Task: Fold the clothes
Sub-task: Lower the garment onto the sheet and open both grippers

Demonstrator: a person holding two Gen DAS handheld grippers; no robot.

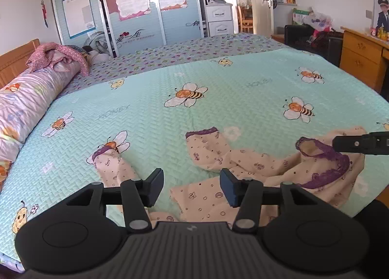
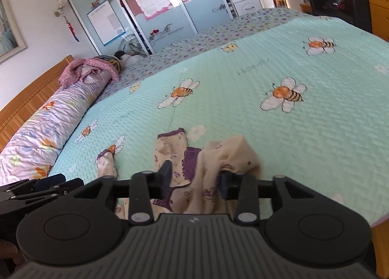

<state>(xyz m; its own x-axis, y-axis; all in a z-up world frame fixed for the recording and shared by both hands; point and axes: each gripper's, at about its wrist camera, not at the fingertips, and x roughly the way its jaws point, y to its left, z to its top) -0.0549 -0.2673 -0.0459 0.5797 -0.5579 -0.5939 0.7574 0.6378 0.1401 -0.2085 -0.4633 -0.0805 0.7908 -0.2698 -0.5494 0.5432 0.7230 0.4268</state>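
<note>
Faintly legible "HONEY" on bee quilt (image 1: 243, 80); wardrobe (image 1: 126, 7) lettering "LOVE"

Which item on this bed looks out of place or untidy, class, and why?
The cream garment with purple lace trim lies crumpled and unfolded on the bee-print bedspread, one part bunched between the right gripper's jaws. The left gripper is open above it.

Ahead of my left gripper (image 1: 192, 188) the bee-print bedspread (image 1: 243, 99) lies open and flat. The rolled quilt (image 1: 26, 106) walls off the left edge; the wooden dresser (image 1: 362, 58) stands beyond the right side. My right gripper (image 2: 194, 179) is crowded by bunched garment (image 2: 226, 155).
</note>
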